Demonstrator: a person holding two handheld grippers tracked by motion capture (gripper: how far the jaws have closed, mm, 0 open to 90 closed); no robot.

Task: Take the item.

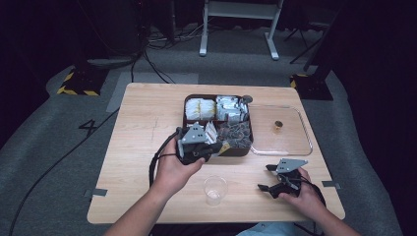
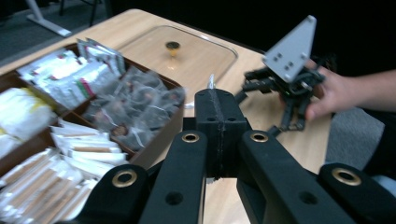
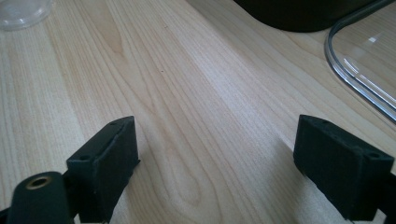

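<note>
High view: left gripper [image 1: 222, 146], jaws closed on a thin packet [image 2: 211, 83], beside the box [image 1: 244, 151]; cup [image 1: 215, 189] at 6 o'clock empty; right gripper [image 1: 268, 178] jaws open, idle.

floor: grey carpet [image 1: 59, 147] | table: light wood [image 1: 142, 118] | room: dark

The high view is dim toward its corners, with light falling from overhead onto the table [image 1: 147, 147] while the floor around it fades to near black. The left gripper view is soft, and the packets [image 2: 70, 79] in the box are smeared by motion blur. The right gripper view is bright and even, with a pale sheen on the wood and glare on the clear lid [image 3: 359, 70]; its near pads [image 3: 109, 158] are slightly out of focus.
</note>
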